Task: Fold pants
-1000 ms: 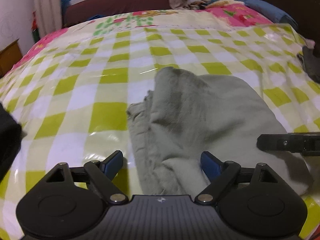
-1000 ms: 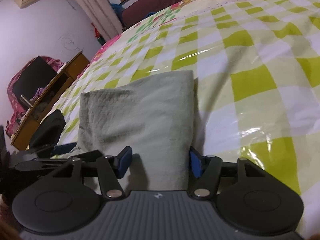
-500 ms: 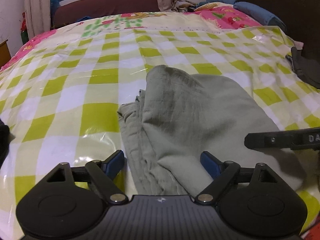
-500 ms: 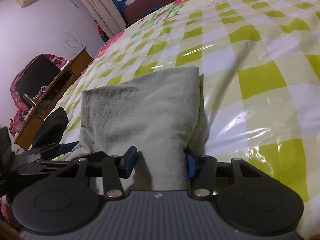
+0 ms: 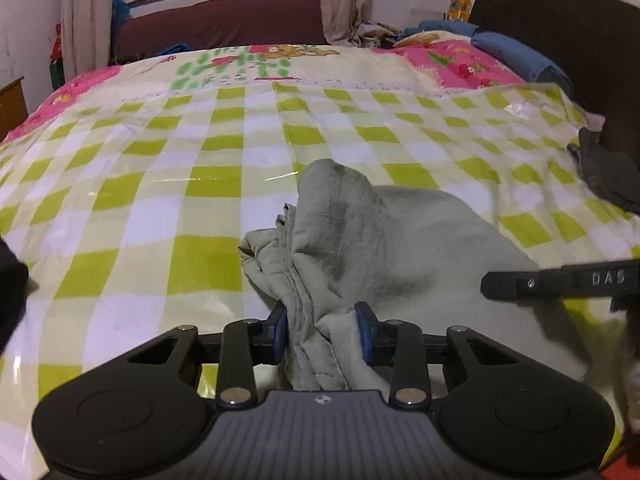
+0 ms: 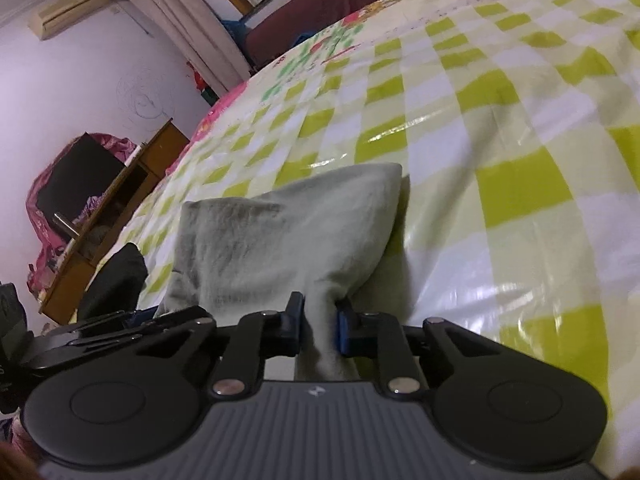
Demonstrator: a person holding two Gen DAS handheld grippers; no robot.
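My left claw (image 5: 323,330) is closing on the bunched near edge of the grey-green pants (image 5: 384,236), cloth between its pads; my right claw (image 6: 318,326) is closing on the other near corner. The pants stretch away from me across the bed (image 5: 168,184).

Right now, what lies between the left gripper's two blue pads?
In the left wrist view, a bunched, stitched edge of the grey-green cloth pants fills the gap of the closing left gripper, on the green-and-white checked plastic sheet.
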